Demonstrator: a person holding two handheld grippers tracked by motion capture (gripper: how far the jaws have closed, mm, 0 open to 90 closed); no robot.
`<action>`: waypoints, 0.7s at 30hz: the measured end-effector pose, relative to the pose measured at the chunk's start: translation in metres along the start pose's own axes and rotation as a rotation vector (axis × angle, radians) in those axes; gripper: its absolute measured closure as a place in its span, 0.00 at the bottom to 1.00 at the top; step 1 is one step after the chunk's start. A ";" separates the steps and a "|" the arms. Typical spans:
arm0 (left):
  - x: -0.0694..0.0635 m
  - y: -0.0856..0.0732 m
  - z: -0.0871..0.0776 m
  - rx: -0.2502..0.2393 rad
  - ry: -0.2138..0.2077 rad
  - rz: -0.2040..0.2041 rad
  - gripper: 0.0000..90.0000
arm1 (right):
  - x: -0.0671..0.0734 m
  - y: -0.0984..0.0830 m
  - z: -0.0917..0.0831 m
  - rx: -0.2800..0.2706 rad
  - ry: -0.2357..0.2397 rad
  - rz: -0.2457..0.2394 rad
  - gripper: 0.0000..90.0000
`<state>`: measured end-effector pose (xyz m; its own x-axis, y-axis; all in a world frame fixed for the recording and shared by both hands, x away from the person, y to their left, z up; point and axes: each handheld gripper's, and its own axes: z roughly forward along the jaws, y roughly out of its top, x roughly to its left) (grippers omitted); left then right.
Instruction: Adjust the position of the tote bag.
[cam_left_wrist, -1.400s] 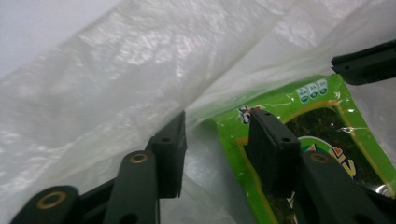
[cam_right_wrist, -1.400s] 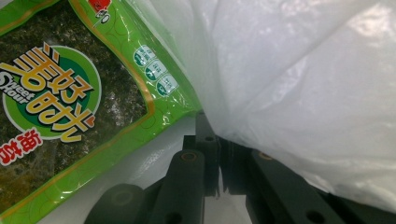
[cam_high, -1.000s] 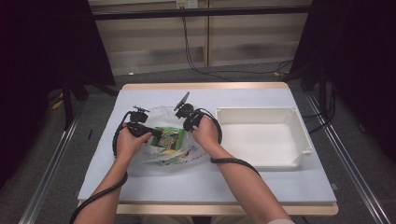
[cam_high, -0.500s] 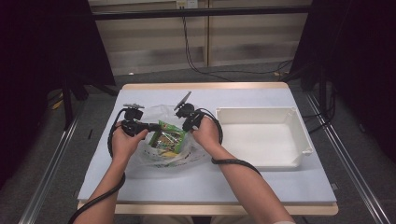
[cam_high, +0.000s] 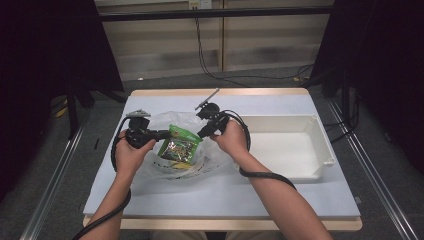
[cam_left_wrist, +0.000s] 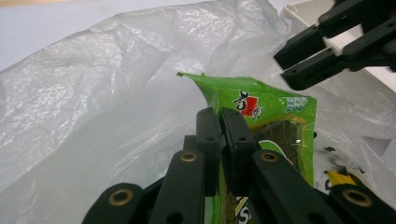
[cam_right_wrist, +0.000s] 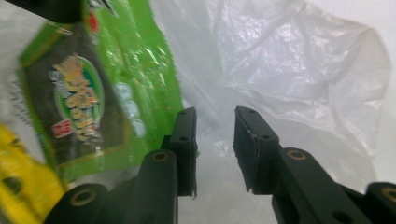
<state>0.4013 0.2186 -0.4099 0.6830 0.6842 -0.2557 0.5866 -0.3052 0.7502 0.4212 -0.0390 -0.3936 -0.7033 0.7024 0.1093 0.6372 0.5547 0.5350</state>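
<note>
Green snack packet (cam_left_wrist: 261, 116): light, crinkly, slippery; left gripper (cam_left_wrist: 222, 128) clenched on its top edge, best hold. Right gripper (cam_right_wrist: 212, 135) just opened, empty, beside clear plastic bag (cam_high: 170, 165) mid-desk.

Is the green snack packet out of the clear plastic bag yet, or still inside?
Partly out: the green snack packet hangs above the clear plastic bag, pinched by the left gripper.

a bright green snack packet (cam_high: 179, 145), printed with a red logo, a pale blue patch and a dark window of seaweed-coloured contents, sits against a translucent white plastic bag (cam_high: 200, 165). just below the packet, a yellow wrapper (cam_right_wrist: 21, 186) with black markings shows. right of the packet stands a plain white tray (cam_high: 320, 150). the black left gripper (cam_left_wrist: 222, 128) and black right gripper (cam_right_wrist: 215, 140) carry brass-coloured rivets. the table (cam_high: 300, 200) is pale blue-grey with a light wood edge.
</note>
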 end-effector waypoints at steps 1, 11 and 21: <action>-0.002 0.001 -0.001 -0.013 -0.002 0.015 0.96 | 0.000 0.000 -0.004 0.003 0.010 -0.009 0.71; -0.002 0.004 -0.003 -0.025 -0.001 0.026 0.97 | 0.005 0.005 -0.024 -0.027 0.098 -0.044 0.56; -0.006 0.005 -0.005 -0.054 -0.026 0.058 0.98 | 0.014 0.008 -0.004 0.000 0.151 -0.078 0.40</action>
<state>0.3979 0.2165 -0.4014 0.7269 0.6485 -0.2261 0.5219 -0.3076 0.7956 0.4153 -0.0260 -0.3845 -0.7900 0.5823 0.1919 0.5788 0.6052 0.5466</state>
